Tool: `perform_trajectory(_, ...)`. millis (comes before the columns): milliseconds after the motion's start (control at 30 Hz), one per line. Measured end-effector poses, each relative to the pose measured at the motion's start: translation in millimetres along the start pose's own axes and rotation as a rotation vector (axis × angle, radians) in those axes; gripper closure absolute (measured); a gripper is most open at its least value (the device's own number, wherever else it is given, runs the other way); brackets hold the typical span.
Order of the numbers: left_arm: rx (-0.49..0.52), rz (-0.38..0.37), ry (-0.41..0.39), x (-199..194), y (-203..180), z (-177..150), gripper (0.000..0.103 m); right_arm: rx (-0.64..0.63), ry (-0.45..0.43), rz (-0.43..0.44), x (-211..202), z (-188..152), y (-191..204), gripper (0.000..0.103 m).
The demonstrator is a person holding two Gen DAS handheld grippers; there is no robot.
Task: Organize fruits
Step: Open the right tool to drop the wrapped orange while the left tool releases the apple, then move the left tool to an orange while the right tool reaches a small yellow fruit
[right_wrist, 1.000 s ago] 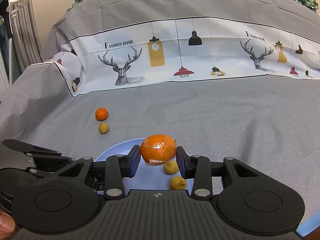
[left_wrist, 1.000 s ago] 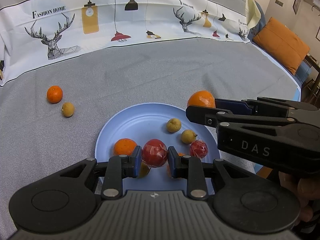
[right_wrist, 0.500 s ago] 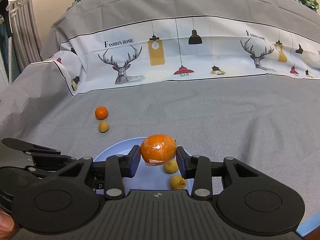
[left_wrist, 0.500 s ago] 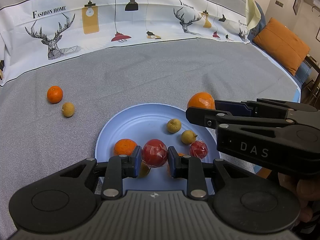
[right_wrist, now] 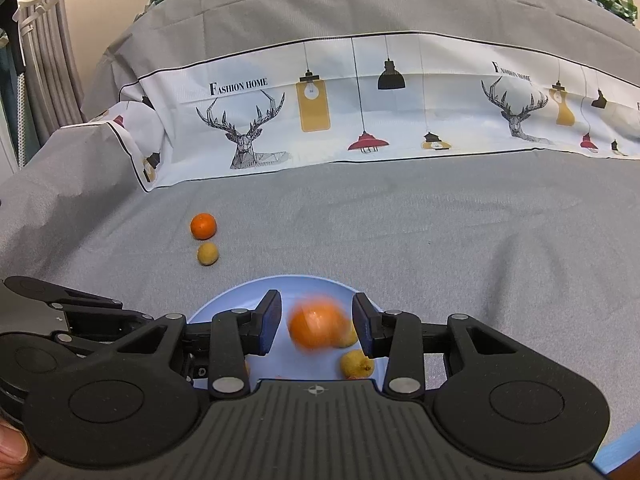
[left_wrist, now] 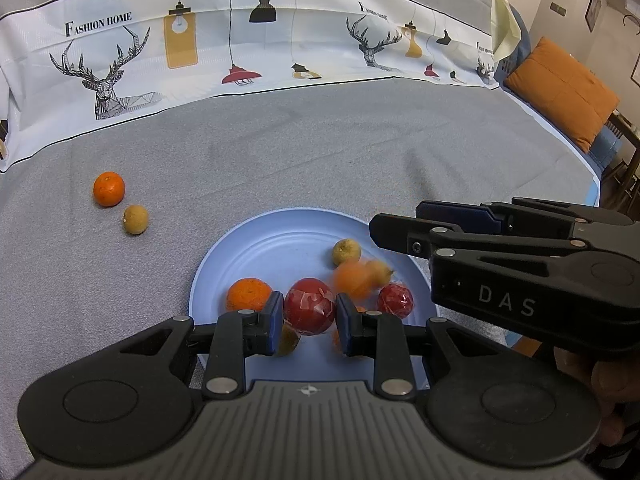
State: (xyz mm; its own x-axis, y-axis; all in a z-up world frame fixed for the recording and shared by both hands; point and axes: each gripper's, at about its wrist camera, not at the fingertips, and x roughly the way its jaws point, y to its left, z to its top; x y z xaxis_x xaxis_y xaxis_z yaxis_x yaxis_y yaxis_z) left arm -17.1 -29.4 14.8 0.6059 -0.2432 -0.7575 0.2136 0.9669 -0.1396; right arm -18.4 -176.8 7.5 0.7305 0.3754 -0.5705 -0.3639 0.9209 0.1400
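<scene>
A light blue plate (left_wrist: 256, 248) on grey cloth holds an orange (left_wrist: 248, 294), a small yellow fruit (left_wrist: 346, 251) and a small wrapped red fruit (left_wrist: 395, 300). My left gripper (left_wrist: 307, 312) is shut on a larger wrapped red fruit (left_wrist: 309, 308) just above the plate's near side. My right gripper (right_wrist: 317, 316) stands open over the plate (right_wrist: 240, 300). A wrapped orange (right_wrist: 316, 327) shows blurred below and between its fingers, touching neither pad. The same blurred orange (left_wrist: 354, 278) shows over the plate in the left wrist view. A mandarin (left_wrist: 109, 188) and a small brown fruit (left_wrist: 135, 219) lie on the cloth to the left.
A white printed cloth band (left_wrist: 240, 48) runs along the back of the grey surface. An orange cushion (left_wrist: 560, 88) lies beyond the right edge. The right gripper's body (left_wrist: 520, 272) hangs over the plate's right rim. A second yellow fruit (right_wrist: 357, 364) lies by the right fingers.
The right gripper's jaws have spread and let go of the wrapped orange, which is dropping toward the plate. The left gripper still holds the red fruit in the same place.
</scene>
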Motion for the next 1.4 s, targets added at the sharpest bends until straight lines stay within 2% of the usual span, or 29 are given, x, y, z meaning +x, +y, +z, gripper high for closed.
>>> perform_trajectory(67, -0.006, 0.002, -0.003, -1, 1, 0, 0.071, 0.000, -0.002, -0.005, -1, 0, 0, 0.062)
perform_trajectory(133, -0.018, -0.003, -0.005, -1, 2, 0, 0.063, 0.004, 0.000, -0.006, -1, 0, -1, 0.060)
perform_trajectory(533, -0.062, 0.022, -0.052, -10, 9, 3, 0.063, 0.017, -0.012, -0.051, -2, 0, -1, 0.058)
perform_trajectory(700, -0.110, 0.049, -0.087, -15, 18, 6, 0.064, 0.012, -0.022, -0.072, -2, 1, -1, 0.058)
perform_trajectory(767, -0.135, 0.062, -0.103, -18, 23, 9, 0.069, 0.015, -0.029, -0.070, -3, 1, -1, 0.058)
perform_trajectory(833, -0.156, 0.066, -0.118, -21, 27, 11, 0.083, 0.021, -0.033, -0.065, -3, 2, -2, 0.058)
perform_trajectory(867, -0.163, 0.074, -0.126, -23, 29, 12, 0.084, 0.023, -0.036, -0.062, -4, 2, -2, 0.058)
perform_trajectory(933, -0.168, 0.086, -0.142, -26, 31, 13, 0.094, 0.026, -0.041, -0.055, -4, 3, -2, 0.061)
perform_trajectory(1033, -0.168, 0.105, -0.175, -31, 33, 17, 0.094, 0.028, -0.057, -0.044, -6, 4, -1, 0.074)
perform_trajectory(1100, -0.174, 0.113, -0.187, -33, 36, 18, 0.094, 0.029, -0.062, -0.038, -7, 5, 0, 0.078)
perform_trajectory(1400, -0.197, 0.175, -0.192, -20, 68, 40, 0.094, 0.036, -0.058, 0.003, -6, 9, 8, 0.079)
